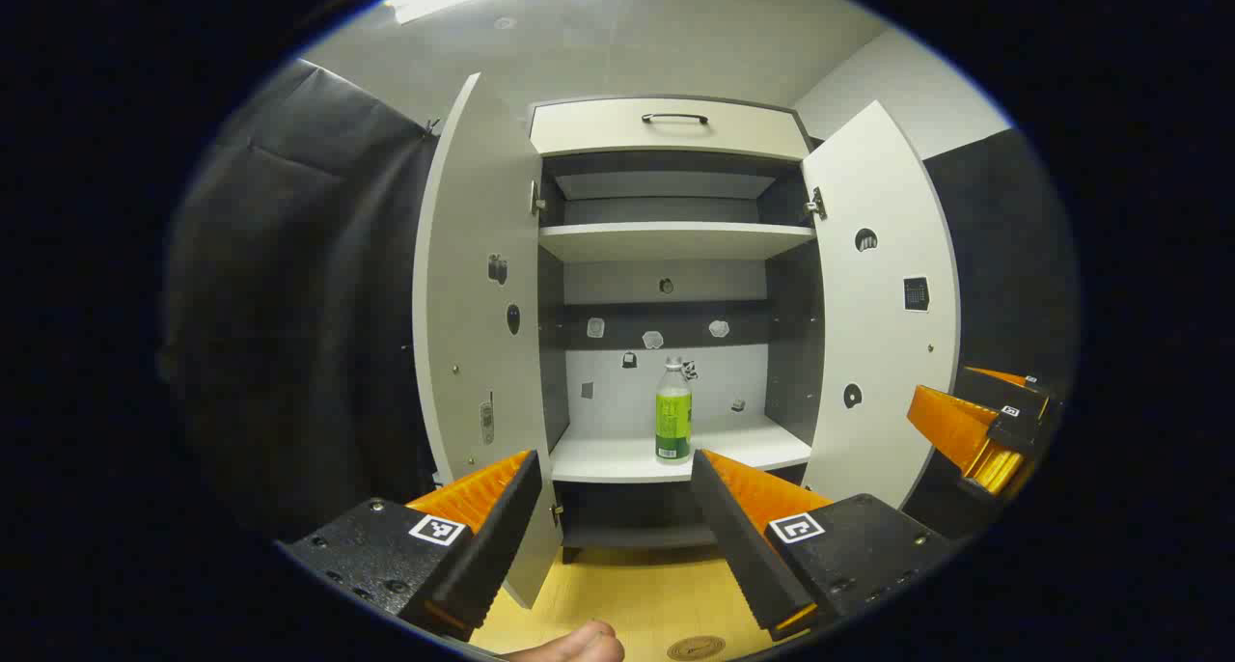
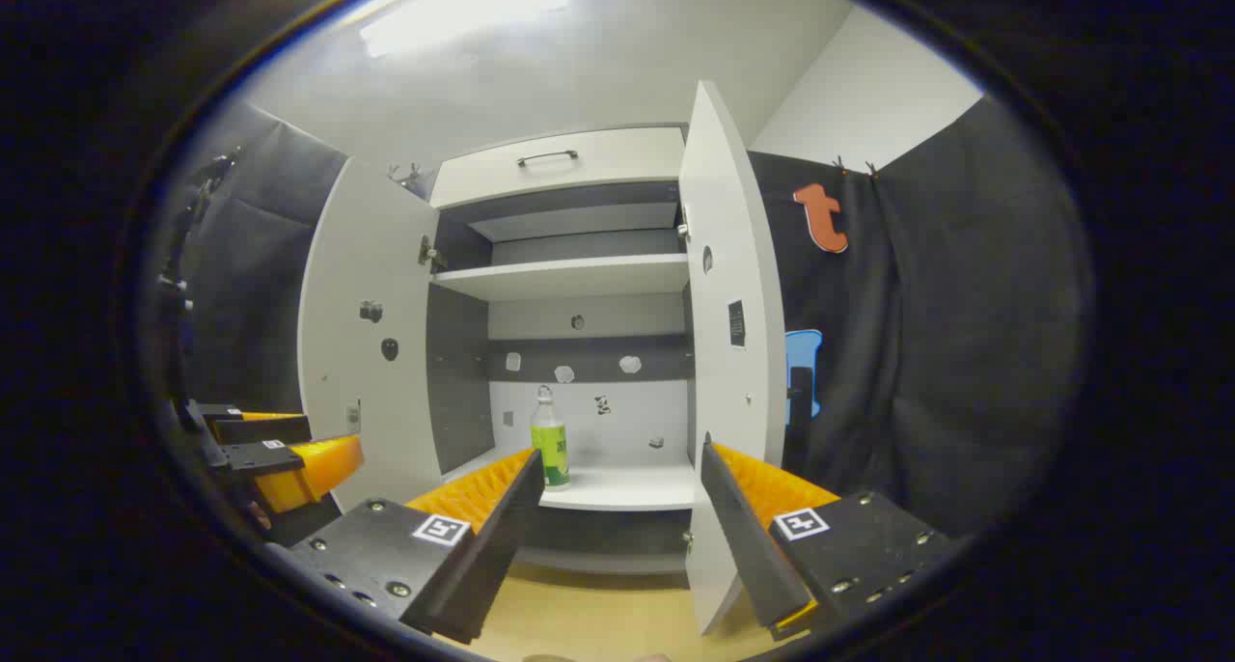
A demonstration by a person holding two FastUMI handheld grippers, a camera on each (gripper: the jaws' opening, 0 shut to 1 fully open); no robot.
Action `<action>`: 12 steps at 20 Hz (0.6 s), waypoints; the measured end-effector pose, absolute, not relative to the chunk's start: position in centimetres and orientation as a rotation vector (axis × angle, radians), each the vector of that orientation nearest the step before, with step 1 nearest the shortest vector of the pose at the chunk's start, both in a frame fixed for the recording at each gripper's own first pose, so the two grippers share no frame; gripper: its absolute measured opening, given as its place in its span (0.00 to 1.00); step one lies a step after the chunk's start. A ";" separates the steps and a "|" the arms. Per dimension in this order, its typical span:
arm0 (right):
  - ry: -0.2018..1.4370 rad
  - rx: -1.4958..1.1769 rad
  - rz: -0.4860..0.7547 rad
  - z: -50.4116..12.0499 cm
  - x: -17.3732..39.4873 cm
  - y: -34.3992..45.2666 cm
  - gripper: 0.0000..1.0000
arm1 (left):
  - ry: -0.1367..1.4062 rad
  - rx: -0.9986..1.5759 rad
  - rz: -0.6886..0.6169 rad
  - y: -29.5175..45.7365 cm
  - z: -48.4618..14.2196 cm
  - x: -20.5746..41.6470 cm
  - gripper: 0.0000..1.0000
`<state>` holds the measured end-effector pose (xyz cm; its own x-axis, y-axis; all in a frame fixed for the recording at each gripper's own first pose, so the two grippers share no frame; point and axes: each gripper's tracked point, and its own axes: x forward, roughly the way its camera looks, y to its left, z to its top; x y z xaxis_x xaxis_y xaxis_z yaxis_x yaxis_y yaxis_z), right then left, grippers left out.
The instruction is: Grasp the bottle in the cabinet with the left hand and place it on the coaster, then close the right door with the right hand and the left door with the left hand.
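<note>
One bottle on cabinet shelf, two doors open, two grippers spread

The cabinet stands ahead of both tongs, with its left door and right door swung out toward them. The bottle stands upright on the lower shelf, beyond the gap between the left gripper fingers. The right gripper sits off to that gripper's right, past the right door. A coaster lies on the table just below and before the left gripper.
</note>
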<state>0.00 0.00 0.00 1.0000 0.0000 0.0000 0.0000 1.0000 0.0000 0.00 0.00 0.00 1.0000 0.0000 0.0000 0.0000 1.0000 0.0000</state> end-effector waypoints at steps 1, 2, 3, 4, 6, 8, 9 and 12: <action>-0.002 -0.006 -0.002 -0.1 0.3 0.1 0.96 | 0.011 -0.021 -0.001 0.1 -0.3 0.4 0.98; -0.001 -0.010 -0.003 -0.2 0.7 0.2 0.99 | 0.020 -0.046 -0.005 0.2 -0.5 1.1 0.98; 0.006 -0.014 -0.005 -0.6 1.1 0.4 0.99 | 0.039 -0.070 -0.011 0.3 -1.2 1.8 0.98; 0.012 -0.018 -0.009 -0.8 1.5 0.5 0.99 | 0.052 -0.091 -0.018 0.4 -1.5 2.4 0.99; 0.012 -0.026 -0.004 -1.0 2.4 1.1 0.99 | 0.062 -0.119 -0.017 1.2 -1.9 3.8 0.99; 0.007 -0.028 -0.008 -1.0 3.5 1.6 0.99 | 0.061 -0.116 -0.019 1.8 -2.1 5.2 0.99; 0.005 -0.028 -0.007 -1.1 4.0 1.8 0.99 | 0.054 -0.105 -0.019 2.1 -2.0 5.9 0.99; 0.006 -0.032 -0.021 -1.3 5.7 2.1 0.99 | 0.015 -0.067 -0.025 2.6 -1.2 7.6 0.99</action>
